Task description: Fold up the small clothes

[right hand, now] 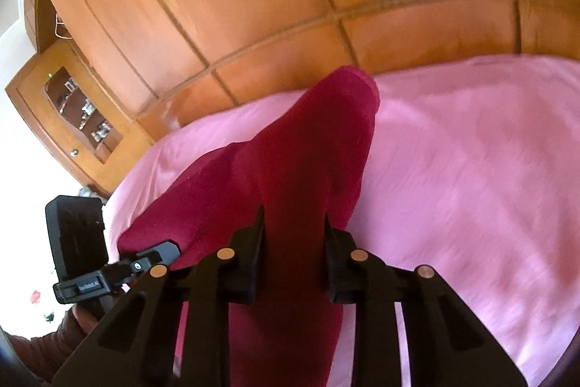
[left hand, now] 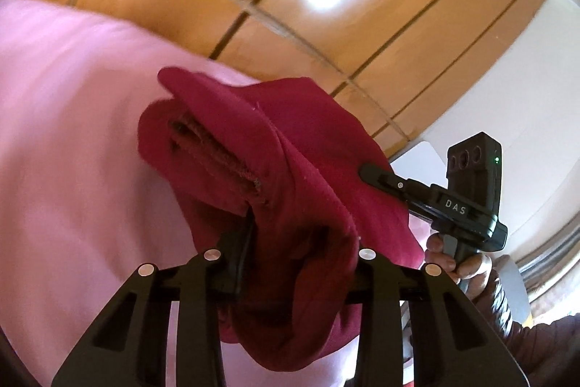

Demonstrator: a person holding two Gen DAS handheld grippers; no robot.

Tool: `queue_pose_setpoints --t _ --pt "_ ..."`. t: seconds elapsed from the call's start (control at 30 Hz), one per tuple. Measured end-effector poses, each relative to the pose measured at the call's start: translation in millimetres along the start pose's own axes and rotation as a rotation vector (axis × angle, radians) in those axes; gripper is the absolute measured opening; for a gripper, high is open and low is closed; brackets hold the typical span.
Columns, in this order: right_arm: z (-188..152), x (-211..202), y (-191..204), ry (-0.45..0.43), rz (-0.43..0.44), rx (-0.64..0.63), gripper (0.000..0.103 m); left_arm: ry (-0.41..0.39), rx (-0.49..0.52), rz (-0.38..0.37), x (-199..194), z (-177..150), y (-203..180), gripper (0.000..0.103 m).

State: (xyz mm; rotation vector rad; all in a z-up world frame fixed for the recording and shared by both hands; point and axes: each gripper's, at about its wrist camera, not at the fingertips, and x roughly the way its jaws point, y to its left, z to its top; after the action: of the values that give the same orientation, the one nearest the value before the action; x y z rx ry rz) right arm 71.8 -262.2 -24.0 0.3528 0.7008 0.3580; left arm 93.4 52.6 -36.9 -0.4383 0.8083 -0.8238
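Both the left gripper (left hand: 301, 242) and right gripper (right hand: 293, 234) have their jaws pinching a crimson knit garment (right hand: 311, 147) above the pink-sheeted bed (right hand: 471, 169).

Both handheld tools are matte black plastic. The left gripper (left hand: 301, 263) shows four angular finger links at 6 o'clock, each with a triangular cut-out and a round silver pivot pin. The right gripper (left hand: 366, 171), at 3 o'clock in the left view, has a slim finger with a small silver screw, white letters "DAS" on its slide, a boxy head with three round recesses and a green light. The person's sleeve (left hand: 514, 325) at 4 o'clock is dark brown ribbed knit.
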Motion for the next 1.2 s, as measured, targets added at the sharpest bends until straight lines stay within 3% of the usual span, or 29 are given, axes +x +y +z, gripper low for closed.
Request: queue_pose_setpoints --t 0.17,0.27,0.33,0.4,0.43,0.47,0.5,0.57,0.63,0.77,0.87,0.97,1.03,1.13,1.2 --pt "36.0 -16.4 -16.8 -0.084 -0.059 -0.017 0.024 -0.035 0.103 -0.001 27.1 47.1 -32.0 0.034" --pt "50.8 -7.9 -34.6 -0.110 -0.165 -0.037 0.025 -0.022 0.118 0.040 55.5 66.1 -36.6 0.034" --pt "50.3 10.7 -46.2 -0.088 -0.270 -0.075 0.029 0.014 0.120 0.113 85.7 72.2 -32.2 0.035" --pt "40.2 43.1 -66.6 0.002 -0.391 -0.084 0.032 0.088 0.133 0.259 119.1 70.6 -22.5 0.035" --pt "32.4 59.3 -79.5 0.062 -0.433 -0.063 0.039 0.159 0.118 0.343 139.6 64.5 -10.9 0.035" --pt "19.2 72.8 -96.3 0.089 -0.430 -0.024 0.041 0.217 0.098 0.380 154.9 57.6 1.0 0.041" --pt "12.0 70.2 -105.0 0.039 -0.385 0.014 0.046 0.232 0.068 0.368 162.1 51.6 10.7 0.046" --pt "6.5 66.2 -119.2 0.010 -0.326 0.109 0.053 0.194 0.037 0.346 158.5 44.4 19.0 0.049" --pt "2.3 69.4 -126.1 -0.011 -0.315 0.159 0.069 0.182 0.070 0.356 155.6 39.9 14.5 0.050" --pt "1.5 67.6 -134.5 -0.011 -0.308 0.229 0.082 0.169 0.054 0.385 146.1 46.4 6.7 0.052" --pt "8.3 51.2 -114.8 -0.027 -0.391 0.170 0.082 0.072 0.132 0.453 140.7 55.1 -17.2 0.052" --pt "12.3 25.2 -98.8 -0.098 -0.442 0.104 0.066 -0.042 0.244 0.479 127.0 58.8 -47.9 0.052" --pt "12.3 5.5 -78.8 -0.144 -0.408 0.062 0.043 -0.048 0.263 0.455 129.2 60.4 -56.2 0.052" --pt "-0.1 0.1 -57.8 -0.126 -0.340 0.002 0.032 0.011 0.266 0.460 148.3 55.8 -54.1 0.052" --pt "-10.5 26.3 -50.1 -0.028 -0.349 -0.033 0.032 0.090 0.234 0.492 168.6 50.8 -40.1 0.052"
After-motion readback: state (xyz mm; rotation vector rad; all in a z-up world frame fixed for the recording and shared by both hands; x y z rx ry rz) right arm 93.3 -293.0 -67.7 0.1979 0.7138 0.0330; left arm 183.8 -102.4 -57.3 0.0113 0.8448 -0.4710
